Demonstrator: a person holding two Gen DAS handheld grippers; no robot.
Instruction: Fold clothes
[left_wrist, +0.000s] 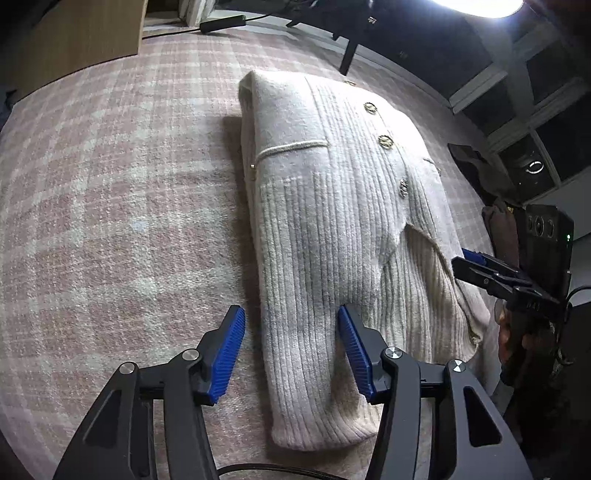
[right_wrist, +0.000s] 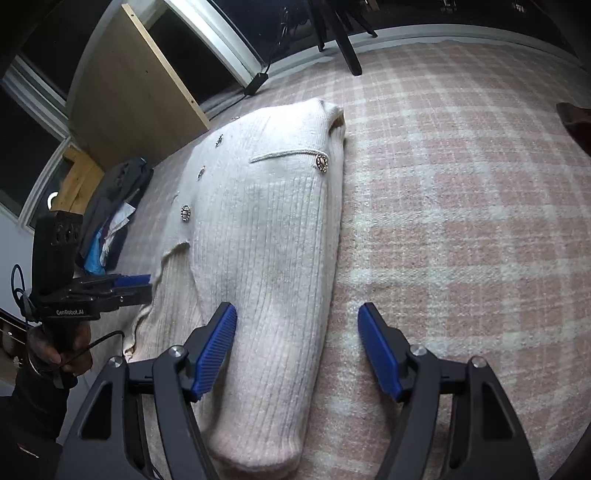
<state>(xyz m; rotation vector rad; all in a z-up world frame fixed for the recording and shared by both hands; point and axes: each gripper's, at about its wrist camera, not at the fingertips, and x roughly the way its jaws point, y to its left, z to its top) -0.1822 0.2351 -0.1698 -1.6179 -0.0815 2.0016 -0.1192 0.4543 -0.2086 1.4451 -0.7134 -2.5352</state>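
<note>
A cream ribbed knit cardigan (left_wrist: 325, 221) with gold buttons lies on the pink plaid blanket (left_wrist: 110, 206), both sleeves folded in over the front. My left gripper (left_wrist: 291, 347) is open, its jaws straddling the near left sleeve edge just above the fabric. My right gripper (right_wrist: 297, 343) is open over the cardigan's (right_wrist: 266, 236) right sleeve edge. Each gripper shows in the other's view: the right one (left_wrist: 491, 273) at the cardigan's right side, the left one (right_wrist: 122, 288) at its left side.
The plaid blanket (right_wrist: 461, 206) covers the whole surface. A pile of dark clothes (right_wrist: 114, 206) lies at the far left edge. A wooden board (right_wrist: 133, 92) and black stand legs (right_wrist: 347, 48) are behind the surface. A dark garment (left_wrist: 498, 221) lies at the right.
</note>
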